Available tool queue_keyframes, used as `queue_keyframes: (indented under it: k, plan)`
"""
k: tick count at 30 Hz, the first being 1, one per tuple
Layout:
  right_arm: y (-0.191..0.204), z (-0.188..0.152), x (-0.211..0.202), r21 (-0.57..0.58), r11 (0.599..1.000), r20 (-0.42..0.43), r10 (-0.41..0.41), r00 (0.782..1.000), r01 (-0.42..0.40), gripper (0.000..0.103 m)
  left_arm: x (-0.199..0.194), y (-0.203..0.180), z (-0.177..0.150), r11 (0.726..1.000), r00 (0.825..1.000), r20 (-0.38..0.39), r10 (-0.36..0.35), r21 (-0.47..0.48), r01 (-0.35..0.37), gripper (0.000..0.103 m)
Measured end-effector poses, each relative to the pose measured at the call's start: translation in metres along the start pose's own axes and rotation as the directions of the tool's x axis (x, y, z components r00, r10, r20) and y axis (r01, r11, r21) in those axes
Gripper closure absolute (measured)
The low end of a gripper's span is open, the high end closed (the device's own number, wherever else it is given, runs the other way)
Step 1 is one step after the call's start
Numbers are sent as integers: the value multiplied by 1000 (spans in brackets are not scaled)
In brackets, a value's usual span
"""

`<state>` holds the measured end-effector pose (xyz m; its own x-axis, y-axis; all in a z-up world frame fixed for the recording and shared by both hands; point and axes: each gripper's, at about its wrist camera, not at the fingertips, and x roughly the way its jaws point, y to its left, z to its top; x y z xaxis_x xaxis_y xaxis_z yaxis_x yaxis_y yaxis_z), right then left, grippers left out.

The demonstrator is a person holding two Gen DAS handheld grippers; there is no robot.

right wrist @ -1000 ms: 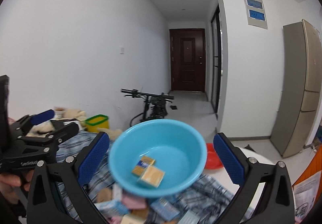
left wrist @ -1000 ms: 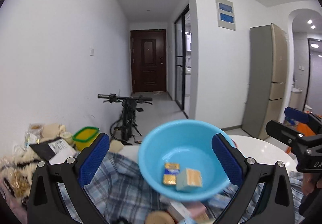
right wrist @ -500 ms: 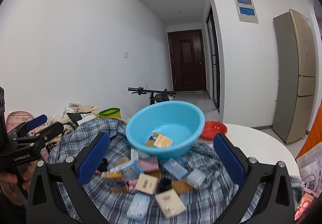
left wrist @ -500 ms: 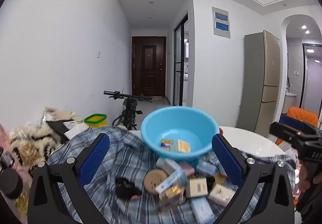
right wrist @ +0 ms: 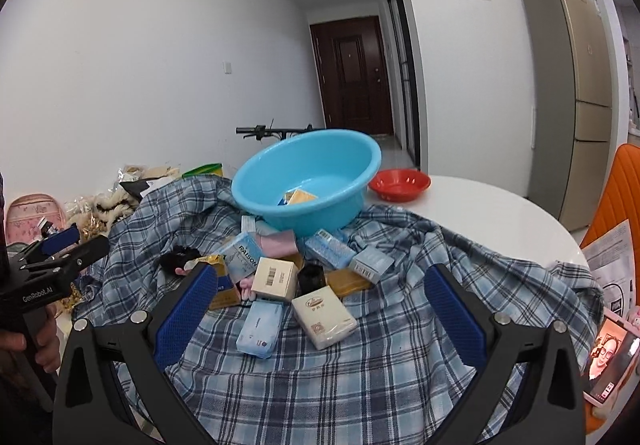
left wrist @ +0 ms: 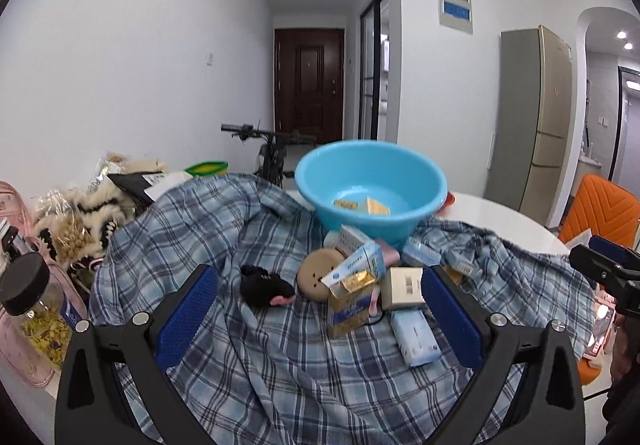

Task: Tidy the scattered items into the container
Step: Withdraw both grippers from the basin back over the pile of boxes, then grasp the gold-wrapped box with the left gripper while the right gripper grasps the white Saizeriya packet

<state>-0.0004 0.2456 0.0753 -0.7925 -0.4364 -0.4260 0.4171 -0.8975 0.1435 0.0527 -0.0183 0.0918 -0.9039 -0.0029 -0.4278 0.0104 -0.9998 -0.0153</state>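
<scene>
Both hand-held grippers are empty w/ jaws spread wide, hovering over the near edge of a plaid cloth (right wrist: 400, 357) on a round white surface (right wrist: 492, 217). Left hand-held gripper (left wrist: 320, 309) frames a black fuzzy thing (left wrist: 266, 290), a round tan disc (left wrist: 318, 278) and a gold carton (left wrist: 350, 299) standing upright, top flaps torn. Right hand-held gripper (right wrist: 320, 305) frames the box pile: a cream pack (right wrist: 324, 311) lying flat, long axis running from far-left to near-right; a pale blue pack (right wrist: 260, 329) just left of it, long axis roughly toward the basin; a barcode box (right wrist: 275, 279) tilted on the heap. Blue basin (right wrist: 308, 181) sits upright at the far side of the pile, touching it, w/ two small yellowish packets (right wrist: 296, 198) inside. Only the right view shows a red dish (right wrist: 399, 184) beside the basin, a phone (right wrist: 608, 361) at the right edge, and the "RAISON" box (right wrist: 244, 257). Only the left view shows a black-lidded jar (left wrist: 32, 301) at the left. Each view catches the other gripper at its margin.
</scene>
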Motion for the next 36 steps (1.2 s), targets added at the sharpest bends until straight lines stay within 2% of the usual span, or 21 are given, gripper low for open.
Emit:
queue_keyframes:
  k: [2, 5, 8, 10, 16, 26, 29, 36]
  plan:
    - [0, 2, 9, -3, 1000, -65, 24, 998, -24, 0, 6, -4, -1, 1000, 999, -33, 6, 25, -5, 0]
    - [-2, -2, 28, 6, 998, -204, 57, 977, -57, 0, 17, -9, -6, 997, 994, -100, 32, 74, -24, 0]
    - [-3, -10, 43, 23, 997, -297, 81, 951, -78, 0, 32, -7, -13, 998, 979, -202, 19, 55, -8, 0]
    - [-2, -15, 49, 22, 997, -327, 80, 941, -77, 0, 39, -5, -19, 999, 972, -236, -13, 34, 22, 0]
    - [-2, -24, 53, 7, 998, -348, 58, 936, -60, 0, 50, -8, -32, 999, 957, -290, -9, 45, 23, 0]
    - [-1, -25, 64, -12, 1000, -345, 22, 939, -28, 0, 62, -9, -31, 999, 961, -277, 17, 45, -5, 0]
    - [3, -27, 67, -41, 999, -330, -6, 944, -8, 0, 75, -12, -36, 999, 959, -279, 45, 37, -36, 0]
    - [3, -36, 79, -44, 999, -345, -19, 938, 4, 0, 109, -27, -40, 997, 957, -280, 72, 42, -62, 0]
